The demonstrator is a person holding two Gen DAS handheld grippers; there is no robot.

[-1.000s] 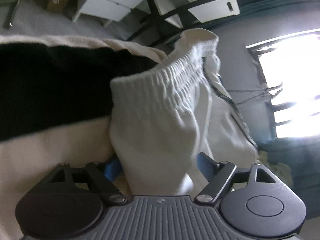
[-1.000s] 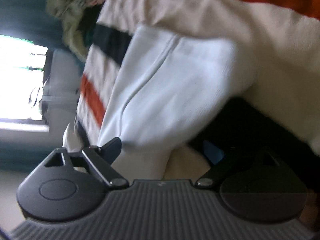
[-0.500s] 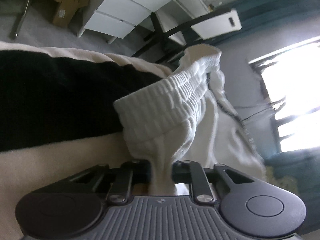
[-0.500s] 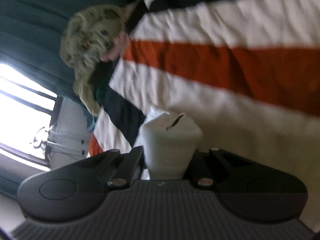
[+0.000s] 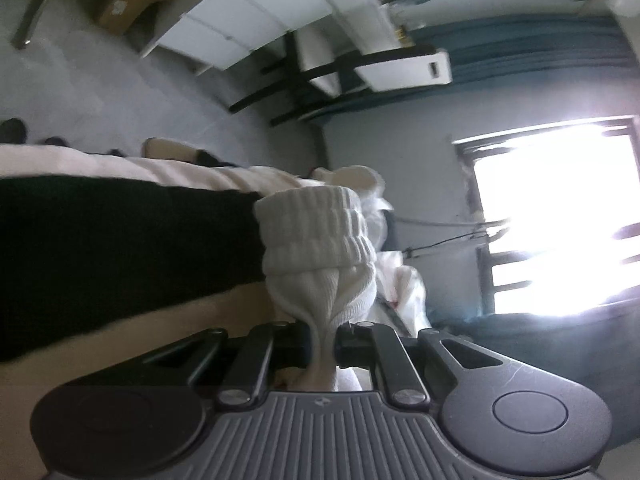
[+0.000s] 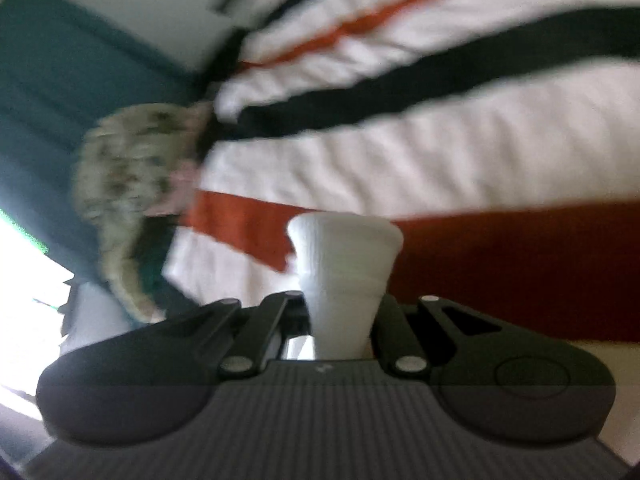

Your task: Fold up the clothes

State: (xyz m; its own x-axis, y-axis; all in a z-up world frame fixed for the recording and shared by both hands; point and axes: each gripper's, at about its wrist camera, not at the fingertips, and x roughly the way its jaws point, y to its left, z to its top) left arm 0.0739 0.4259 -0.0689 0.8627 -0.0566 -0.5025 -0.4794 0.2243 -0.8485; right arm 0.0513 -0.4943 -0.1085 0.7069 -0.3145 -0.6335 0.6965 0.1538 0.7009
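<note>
Here the left gripper [image 5: 322, 340] is clenched on a bunch of white garment [image 5: 320, 240], its 2 jaws drawn close with the ribbed cloth pinched between them. The ribbed elastic band of the garment stands just ahead of the jaws, folded into thick ridges, and the rest of the cloth trails away toward the far side. Under and to the left of it lies the blanket [image 5: 120, 240], with a broad black stripe and cream bands on either side. The blanket's far edge runs across the left half of the view; beyond that edge is open grey floor [image 5: 120, 80] up to white drawers [image 5: 248, 28] and a black-legged desk [image 5: 300, 80]. To the right stands a bright window [image 5: 560, 216], with free air between it and the garment.

In the right wrist view, which is blurred, the right gripper [image 6: 342, 320] is also closed on the garment [image 6: 344, 260], a white wad rising between its jaws. Behind it the blanket [image 6: 440, 176] spreads wide in cream, black and orange-red stripes, bare across most of the view. At its left edge sits a fuzzy greenish heap [image 6: 128, 192], near a teal curtain [image 6: 60, 100]; what the heap is cannot be told.
</note>
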